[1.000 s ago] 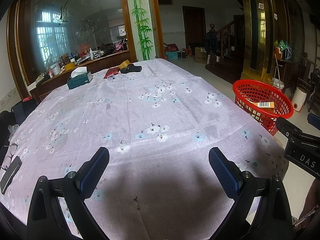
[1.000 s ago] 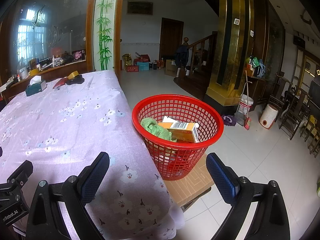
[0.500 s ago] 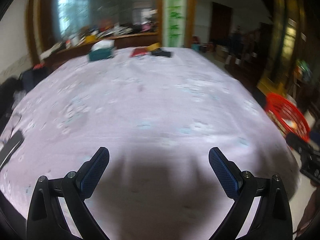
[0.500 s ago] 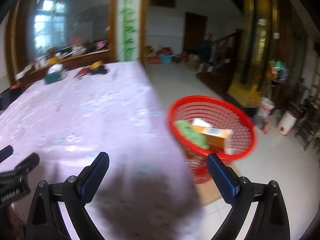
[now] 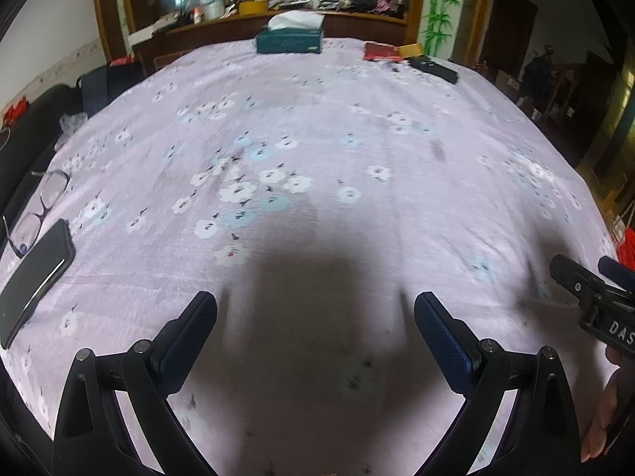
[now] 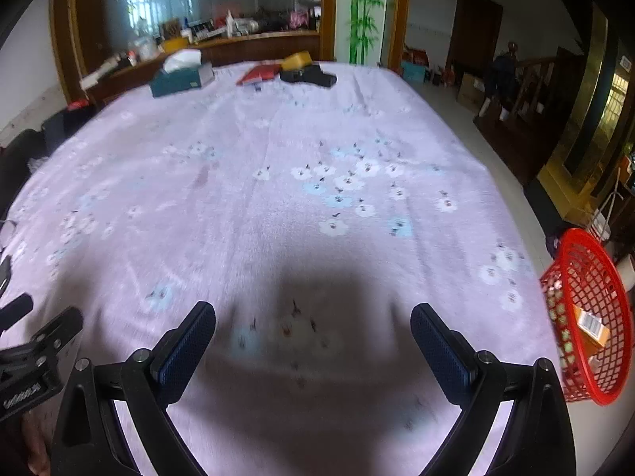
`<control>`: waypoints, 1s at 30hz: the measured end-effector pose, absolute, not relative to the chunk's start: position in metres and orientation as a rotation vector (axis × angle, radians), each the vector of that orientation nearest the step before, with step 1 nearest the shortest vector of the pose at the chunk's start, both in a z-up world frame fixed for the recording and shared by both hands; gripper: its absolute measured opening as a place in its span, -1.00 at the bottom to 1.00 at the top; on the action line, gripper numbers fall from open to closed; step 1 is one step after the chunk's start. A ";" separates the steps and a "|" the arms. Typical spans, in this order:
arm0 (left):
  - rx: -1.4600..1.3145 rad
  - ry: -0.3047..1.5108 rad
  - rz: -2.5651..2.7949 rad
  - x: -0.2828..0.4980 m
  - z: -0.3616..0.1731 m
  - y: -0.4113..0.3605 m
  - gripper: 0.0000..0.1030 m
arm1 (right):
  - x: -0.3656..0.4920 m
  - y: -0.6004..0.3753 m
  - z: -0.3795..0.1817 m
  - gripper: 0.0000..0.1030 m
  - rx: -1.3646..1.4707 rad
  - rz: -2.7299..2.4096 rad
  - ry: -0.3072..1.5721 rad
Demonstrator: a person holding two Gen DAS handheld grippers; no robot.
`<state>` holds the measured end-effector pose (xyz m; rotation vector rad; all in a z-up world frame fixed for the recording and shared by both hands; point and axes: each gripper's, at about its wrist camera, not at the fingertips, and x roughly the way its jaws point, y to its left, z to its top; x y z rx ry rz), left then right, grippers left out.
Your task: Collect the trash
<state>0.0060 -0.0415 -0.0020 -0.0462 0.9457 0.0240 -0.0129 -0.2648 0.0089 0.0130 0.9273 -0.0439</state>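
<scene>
A red mesh basket [image 6: 587, 317] stands off the table's right edge, holding an orange carton [image 6: 591, 327] and green items. Only a sliver of it shows in the left wrist view [image 5: 627, 246]. My left gripper [image 5: 315, 329] is open and empty over the near part of the flowered purple tablecloth [image 5: 317, 139]. My right gripper [image 6: 312, 331] is open and empty, over the same cloth [image 6: 278, 158], left of the basket. The right gripper's body also shows at the right in the left wrist view [image 5: 595, 305].
At the far end lie a teal tissue box [image 5: 289, 37], a red packet [image 5: 383, 51], a yellow item [image 5: 410, 49] and a black case [image 5: 434, 69]. A phone [image 5: 35, 277] and glasses [image 5: 39, 206] lie at the left edge. A cluttered sideboard stands behind.
Both grippers have swung left, away from the basket and toward the table's middle. The basket has slid to the right edge of both views. Both grippers stay open.
</scene>
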 end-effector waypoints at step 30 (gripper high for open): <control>-0.002 1.012 -0.039 0.037 -0.015 -0.042 1.00 | 0.013 -0.276 -0.009 0.99 0.052 -0.113 1.018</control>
